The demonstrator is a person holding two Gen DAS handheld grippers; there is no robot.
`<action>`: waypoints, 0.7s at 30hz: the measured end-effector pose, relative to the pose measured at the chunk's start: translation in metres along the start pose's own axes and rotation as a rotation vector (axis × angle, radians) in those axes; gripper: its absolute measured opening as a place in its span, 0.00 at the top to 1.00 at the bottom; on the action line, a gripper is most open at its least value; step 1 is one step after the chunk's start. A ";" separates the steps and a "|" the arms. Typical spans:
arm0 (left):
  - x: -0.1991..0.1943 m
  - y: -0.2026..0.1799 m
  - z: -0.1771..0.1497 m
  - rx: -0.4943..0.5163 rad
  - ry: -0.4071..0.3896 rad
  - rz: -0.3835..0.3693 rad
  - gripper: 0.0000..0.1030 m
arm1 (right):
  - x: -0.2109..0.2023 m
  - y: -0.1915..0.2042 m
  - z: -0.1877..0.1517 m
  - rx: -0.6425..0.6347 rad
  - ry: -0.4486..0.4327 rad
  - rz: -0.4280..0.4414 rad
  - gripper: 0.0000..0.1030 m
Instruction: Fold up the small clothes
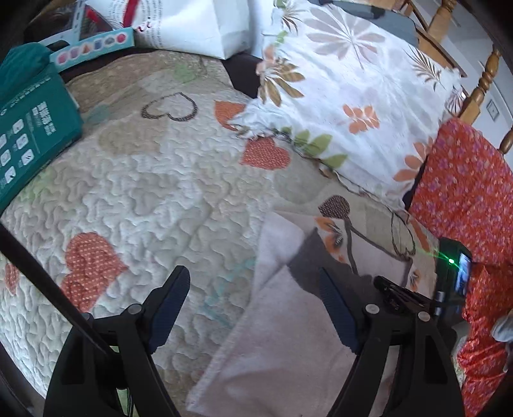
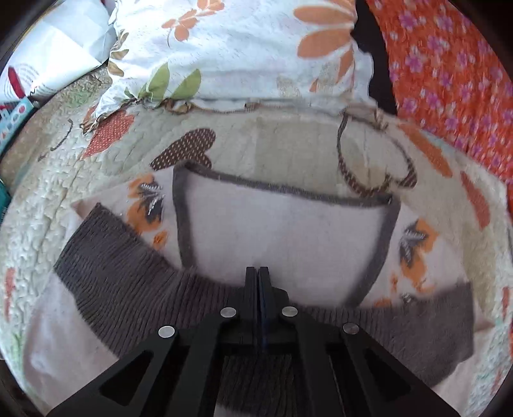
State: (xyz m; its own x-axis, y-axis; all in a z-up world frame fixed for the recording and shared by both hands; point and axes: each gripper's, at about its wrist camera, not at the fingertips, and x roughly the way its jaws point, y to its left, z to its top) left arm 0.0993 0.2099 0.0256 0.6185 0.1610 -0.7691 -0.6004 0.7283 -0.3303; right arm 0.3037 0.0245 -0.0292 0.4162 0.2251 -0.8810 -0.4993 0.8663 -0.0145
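A small pale pink garment (image 2: 282, 224) with grey ribbed trim (image 2: 128, 256), a grey-edged pocket and orange flower patches lies on the quilted bedspread (image 1: 144, 199). In the left wrist view the same garment (image 1: 282, 336) lies at lower right. My left gripper (image 1: 253, 301) is open above its left edge, holding nothing. My right gripper (image 2: 258, 272) is shut, its fingers pressed together over the ribbed band; whether cloth is pinched between them is hidden. The right gripper's body (image 1: 407, 298) shows in the left wrist view, at the garment's right side.
A floral pillow (image 1: 346, 96) lies at the head of the bed, with a red flowered cloth (image 1: 465, 192) to its right. A teal box (image 1: 35, 128) and a white bag (image 1: 198, 25) sit at the left and back. A wooden headboard (image 1: 481, 83) stands behind.
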 end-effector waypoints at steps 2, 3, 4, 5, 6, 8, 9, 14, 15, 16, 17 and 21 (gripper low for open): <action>-0.003 0.004 0.000 0.007 -0.013 0.017 0.22 | -0.017 -0.002 -0.002 0.023 -0.038 0.014 0.98; -0.004 0.006 0.000 0.010 -0.016 0.018 0.22 | -0.028 -0.005 -0.005 0.038 -0.058 0.028 0.96; -0.003 0.006 -0.001 0.013 -0.012 0.019 0.22 | -0.045 -0.010 -0.010 0.057 -0.077 0.040 0.95; -0.001 0.005 -0.002 0.016 -0.008 0.016 0.22 | -0.056 -0.013 -0.016 0.069 -0.088 0.050 0.89; 0.002 0.002 -0.003 0.027 -0.005 0.014 0.21 | -0.067 -0.017 -0.023 0.082 -0.098 0.063 0.77; 0.012 -0.012 -0.009 0.082 0.002 0.019 0.20 | -0.096 -0.032 -0.049 0.126 -0.114 0.103 0.58; 0.020 -0.021 -0.012 0.123 0.013 0.020 0.20 | -0.104 -0.037 -0.059 0.140 -0.117 0.116 0.57; 0.066 -0.056 -0.019 0.257 0.065 -0.006 0.20 | -0.134 -0.073 -0.127 0.204 -0.090 0.138 0.57; 0.071 -0.060 -0.019 0.267 0.061 -0.008 0.20 | -0.135 -0.081 -0.135 0.223 -0.087 0.144 0.57; 0.078 -0.067 -0.019 0.288 0.066 -0.013 0.20 | -0.134 -0.089 -0.145 0.242 -0.089 0.147 0.56; 0.083 -0.072 -0.019 0.311 0.075 -0.011 0.20 | -0.133 -0.099 -0.156 0.264 -0.099 0.143 0.54; 0.102 -0.083 -0.025 0.385 0.148 0.041 0.91 | -0.116 -0.115 -0.166 0.305 -0.033 0.114 0.53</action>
State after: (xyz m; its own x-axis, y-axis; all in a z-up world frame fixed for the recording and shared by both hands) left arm 0.1997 0.1496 -0.0392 0.5012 0.1182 -0.8572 -0.3720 0.9238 -0.0901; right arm 0.1870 -0.1756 -0.0042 0.3974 0.3386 -0.8529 -0.2952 0.9272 0.2305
